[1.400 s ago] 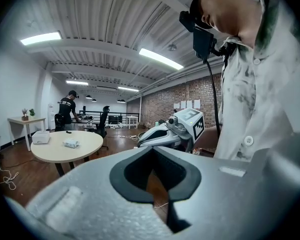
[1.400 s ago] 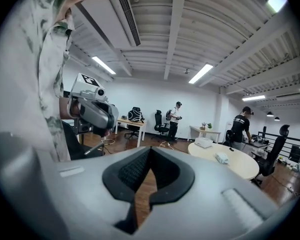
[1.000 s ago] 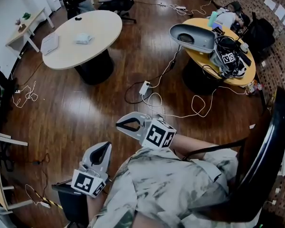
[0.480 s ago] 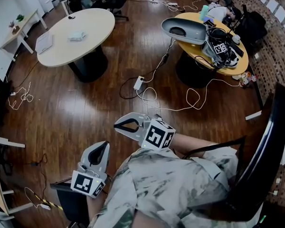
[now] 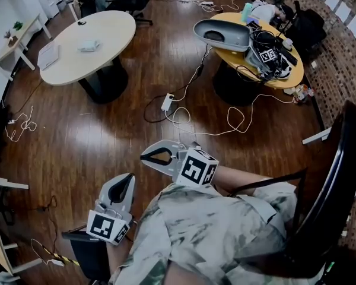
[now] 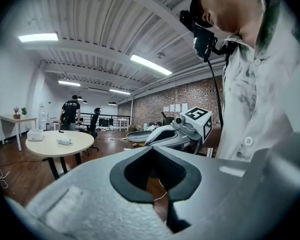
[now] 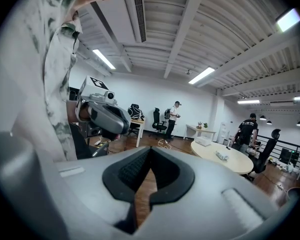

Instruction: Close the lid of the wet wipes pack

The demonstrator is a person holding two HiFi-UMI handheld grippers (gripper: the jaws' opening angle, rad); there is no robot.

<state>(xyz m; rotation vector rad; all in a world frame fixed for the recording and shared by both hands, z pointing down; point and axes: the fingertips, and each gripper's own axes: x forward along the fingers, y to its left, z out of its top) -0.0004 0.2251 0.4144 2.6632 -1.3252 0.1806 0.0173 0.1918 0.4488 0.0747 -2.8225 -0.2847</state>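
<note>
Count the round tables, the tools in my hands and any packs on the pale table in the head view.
Round tables: 2, the pale table and the yellow table
Tools in hand: 2, the left tool and the right tool
Packs: 1, a small white pack
Total: 5

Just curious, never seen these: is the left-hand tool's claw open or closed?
Shut. The left gripper has its jaws meeting at the tips in its own view, with nothing between them.
</note>
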